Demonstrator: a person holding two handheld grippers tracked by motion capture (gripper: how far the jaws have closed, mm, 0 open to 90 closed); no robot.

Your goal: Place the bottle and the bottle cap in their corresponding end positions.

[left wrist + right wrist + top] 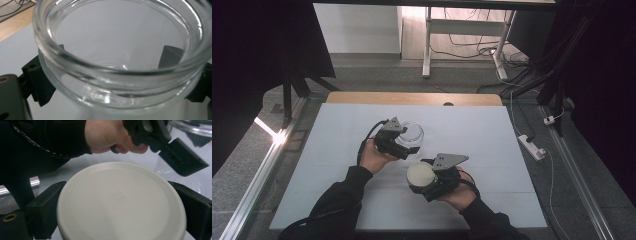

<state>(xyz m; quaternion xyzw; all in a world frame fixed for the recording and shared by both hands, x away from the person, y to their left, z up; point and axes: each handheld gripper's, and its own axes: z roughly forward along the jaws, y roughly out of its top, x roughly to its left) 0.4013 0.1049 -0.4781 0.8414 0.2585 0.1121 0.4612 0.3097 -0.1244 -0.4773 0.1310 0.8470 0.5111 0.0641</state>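
A clear glass jar (413, 133) stands open-mouthed on the white table mat (472, 130), left of centre. My left gripper (411, 145) is shut on it; in the left gripper view the jar (120, 62) sits between the two black jaws, which press its sides below the rim. A round white lid (420, 173) is held flat in my right gripper (421, 181), in front of and slightly right of the jar. In the right gripper view the lid (120, 202) spans the gap between both jaws, with the jar's rim (192, 126) and the left gripper (175, 155) just beyond.
The mat lies on a wooden table (412, 98) with metal rails (267, 155) along both sides. A power strip (532, 146) and cables lie on the floor to the right. A white desk frame (427, 45) stands beyond the table.
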